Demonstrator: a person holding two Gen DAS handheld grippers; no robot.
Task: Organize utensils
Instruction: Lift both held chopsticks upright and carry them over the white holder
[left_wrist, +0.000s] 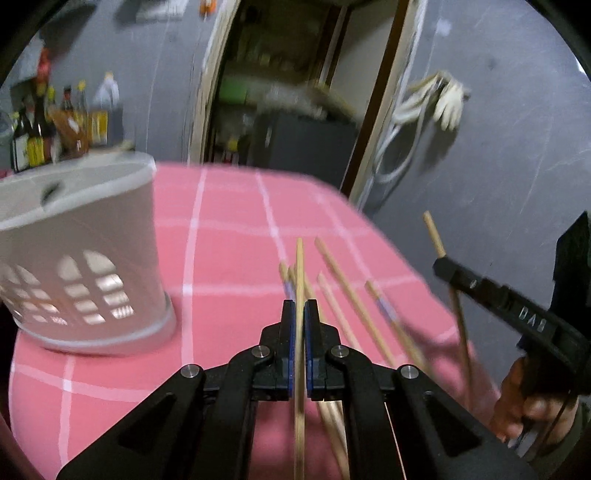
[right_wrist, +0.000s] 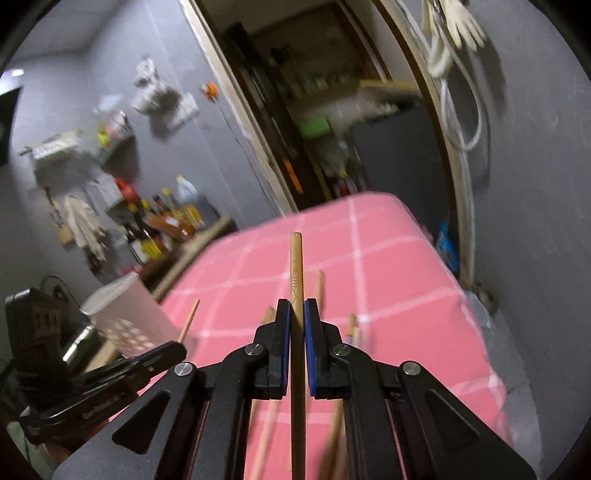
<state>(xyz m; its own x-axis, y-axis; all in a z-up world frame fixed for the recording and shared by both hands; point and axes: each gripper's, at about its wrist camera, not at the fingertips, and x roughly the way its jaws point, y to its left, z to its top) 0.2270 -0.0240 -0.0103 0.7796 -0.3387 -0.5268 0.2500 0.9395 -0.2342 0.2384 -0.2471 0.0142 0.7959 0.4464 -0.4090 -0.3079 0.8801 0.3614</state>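
The bench (left_wrist: 229, 236) wore pink cloth crossed by a white grid. Left of the left hand-held gripper (left_wrist: 299, 314), black with blue pads (left_wrist: 291, 332), stood a pale grey basket (left_wrist: 92, 236) with cut-out windows. The chopsticks (left_wrist: 343, 291) ahead were light tan wood, one banded lilac. The right hand-held gripper (right_wrist: 297, 314), black with blue pads too, held a tan chopstick (right_wrist: 296, 266) with a faint engraved motif. The wall (left_wrist: 498, 166) was grey.
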